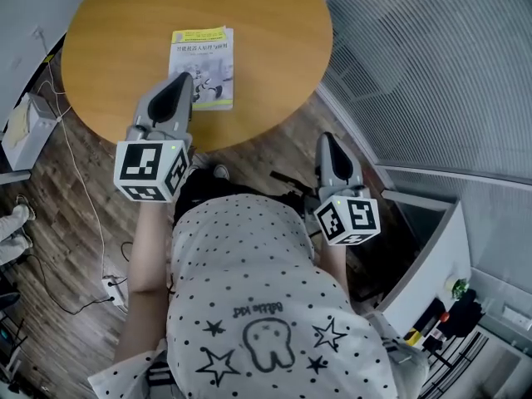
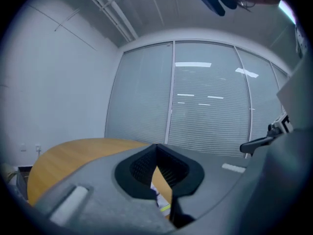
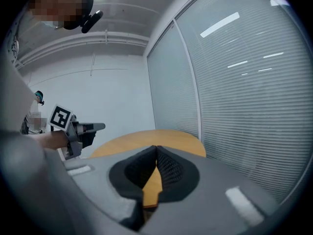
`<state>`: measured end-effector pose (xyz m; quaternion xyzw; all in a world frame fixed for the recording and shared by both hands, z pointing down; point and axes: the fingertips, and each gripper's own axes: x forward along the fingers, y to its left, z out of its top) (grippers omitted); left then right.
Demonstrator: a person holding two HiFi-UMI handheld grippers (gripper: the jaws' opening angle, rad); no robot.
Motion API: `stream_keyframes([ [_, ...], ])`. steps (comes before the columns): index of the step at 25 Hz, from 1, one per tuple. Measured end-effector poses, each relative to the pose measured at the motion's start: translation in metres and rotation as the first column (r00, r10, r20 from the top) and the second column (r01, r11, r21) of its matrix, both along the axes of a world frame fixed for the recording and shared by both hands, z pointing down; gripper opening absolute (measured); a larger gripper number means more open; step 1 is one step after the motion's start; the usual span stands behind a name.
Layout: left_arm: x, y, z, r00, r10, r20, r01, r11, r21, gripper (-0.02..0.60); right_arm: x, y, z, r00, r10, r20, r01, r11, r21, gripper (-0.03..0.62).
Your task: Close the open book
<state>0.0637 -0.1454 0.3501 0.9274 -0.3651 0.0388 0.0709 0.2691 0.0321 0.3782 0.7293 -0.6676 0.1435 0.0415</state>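
Observation:
A book [image 1: 202, 66] lies closed and flat on the round wooden table [image 1: 274, 40], its yellow-and-white cover facing up. My left gripper [image 1: 181, 80] hovers over the book's near left corner, raised off it, jaws shut with nothing between them. In the left gripper view its tips [image 2: 156, 146] meet, and a strip of the book [image 2: 161, 203] shows through the gap below them. My right gripper [image 1: 326, 140] hangs off the table's near right edge, apart from the book. In the right gripper view its tips [image 3: 156, 148] meet over the table [image 3: 146, 138], shut and empty.
A glass wall with blinds [image 1: 432, 65] curves round the table's right side. A white cabinet [image 1: 432, 264] stands at the lower right. Cables and a power strip [image 1: 112, 288] lie on the wood floor at the left, beside a white box [image 1: 25, 127].

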Motion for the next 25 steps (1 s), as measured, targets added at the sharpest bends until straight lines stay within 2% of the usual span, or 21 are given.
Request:
stream_keyframes([
  [5, -0.025, 0.014, -0.038, 0.999, -0.017, -0.040, 0.020, 0.997, 0.077, 0.009, -0.007, -0.012, 0.000, 1.000, -0.031, -0.001, 0.031, 0.999, 0.004, 0.003],
  [12, -0.073, 0.034, -0.059, 0.989, -0.138, -0.051, 0.143, 0.984, 0.109, 0.009, -0.025, -0.028, -0.002, 0.996, -0.089, -0.002, 0.089, 0.996, 0.030, 0.003],
  [17, -0.112, 0.046, -0.052, 0.976, -0.210, -0.054, 0.214, 0.974, 0.079, 0.009, -0.043, -0.035, 0.000, 0.994, -0.113, -0.003, 0.113, 0.993, 0.024, 0.005],
  [25, -0.134, 0.061, -0.032, 0.960, -0.278, -0.027, 0.279, 0.959, 0.049, 0.009, -0.042, -0.037, -0.001, 0.994, -0.113, -0.001, 0.113, 0.993, 0.023, 0.003],
])
